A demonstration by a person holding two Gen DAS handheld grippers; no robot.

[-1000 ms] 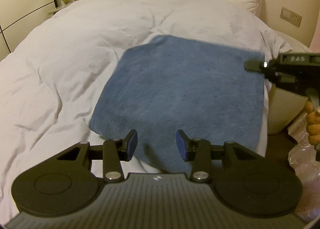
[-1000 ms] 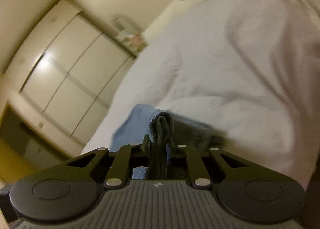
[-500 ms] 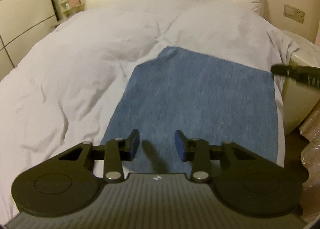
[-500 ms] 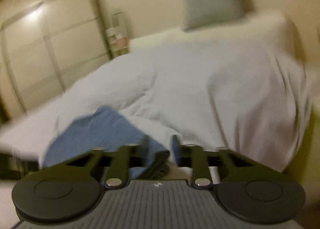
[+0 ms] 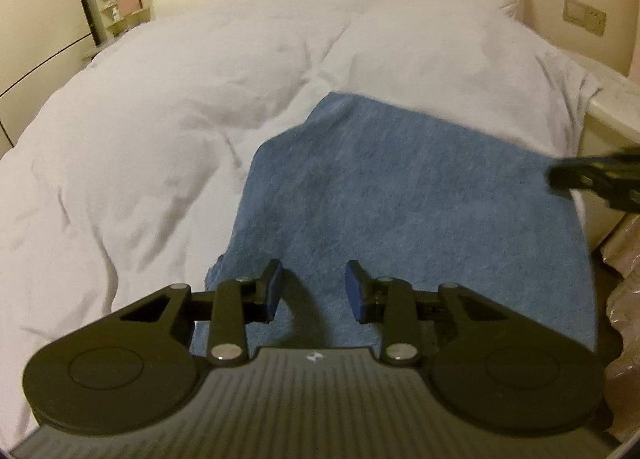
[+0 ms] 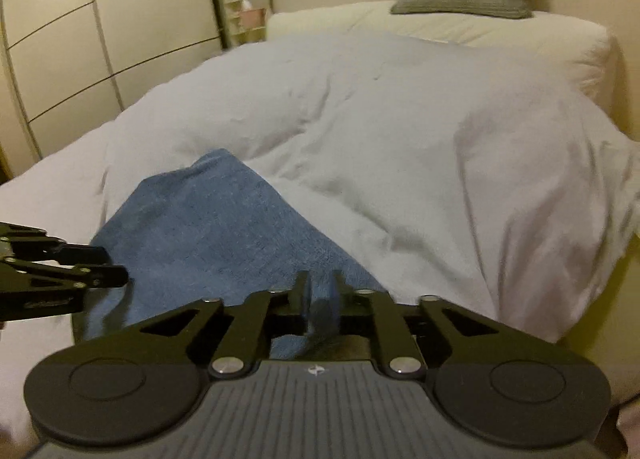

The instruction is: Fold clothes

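- Bedroom duvet (image 5: 192,147) carries the blue towel (image 5: 400,195), spread flat near the bed's foot edge.
- Left gripper (image 5: 314,291) hovers over the towel's near hem, jaws apart, nothing between them.
- Right gripper (image 6: 320,299) is opening, a towel fold between its jaws; let it drop clear before lifting.
- Farther up, smooth the far edge square.

Blue towel (image 5: 420,195) beneath parted tongs (image 5: 314,291)
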